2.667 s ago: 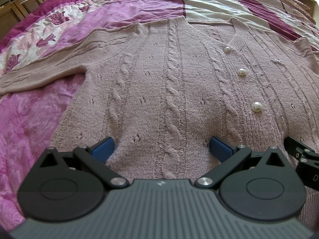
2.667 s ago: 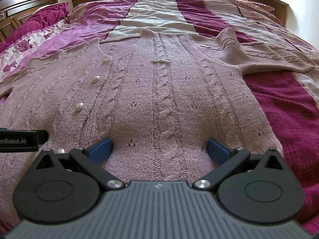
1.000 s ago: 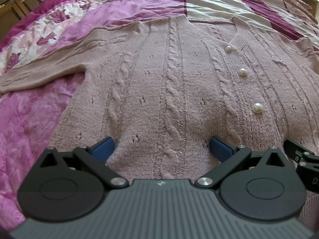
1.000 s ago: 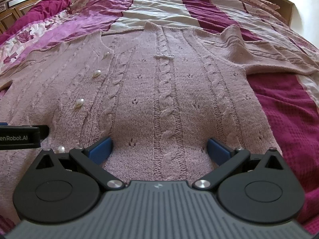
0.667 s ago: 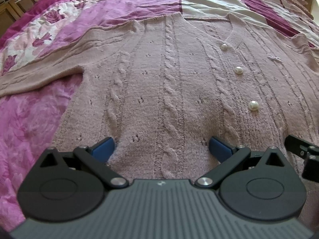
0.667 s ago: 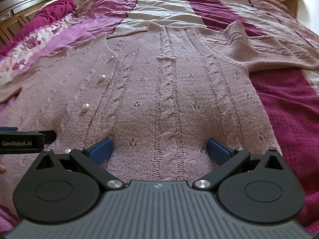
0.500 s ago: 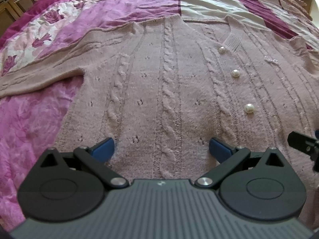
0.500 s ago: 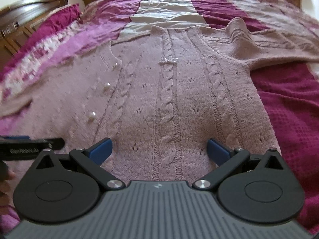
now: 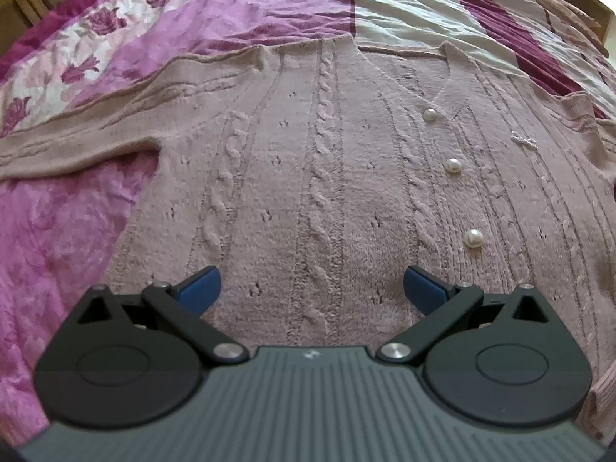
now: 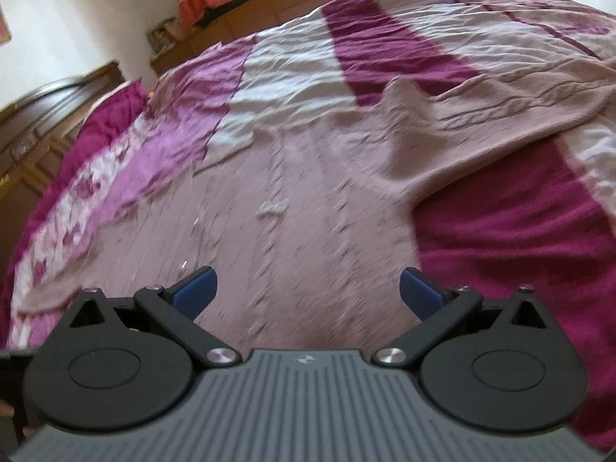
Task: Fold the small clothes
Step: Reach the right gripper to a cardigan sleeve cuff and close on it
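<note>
My left gripper [image 9: 311, 285] hangs over the lower body of the pink cable-knit cardigan [image 9: 319, 177], jaws spread wide and holding nothing. My right gripper [image 10: 306, 287] is just as wide and empty, over the cardigan's other half near its side edge, and that view is smeared with motion blur. The cardigan lies face up, spread flat on the bed [image 9: 404, 4], with both sleeves stretched out to the sides.

The main risk, as I judge it, is a poor pinch. The knit is thick and loose, so the pads could take only the top layer and leave the back panel on the bedspread [image 9: 61, 238], and the fold would drag crooked. With the right side blurred, I cannot place that gripper exactly against the hem, so it may close on the maroon spread instead of the knit. The pearl buttons [image 9: 453, 164] run down the placket just ahead of my left gripper's right finger; closing on one would give a slippery hold. The soft, rumpled bedspread could also bunch up with the cardigan when I pull.

Around the work, the left sleeve [image 9: 77, 146] lies well out over the floral stripe, and the right sleeve [image 10: 500, 123] is crumpled over the maroon stripe. Wooden furniture [image 10: 50, 123] stands beyond the bed. Nothing lies on top of the cardigan.
</note>
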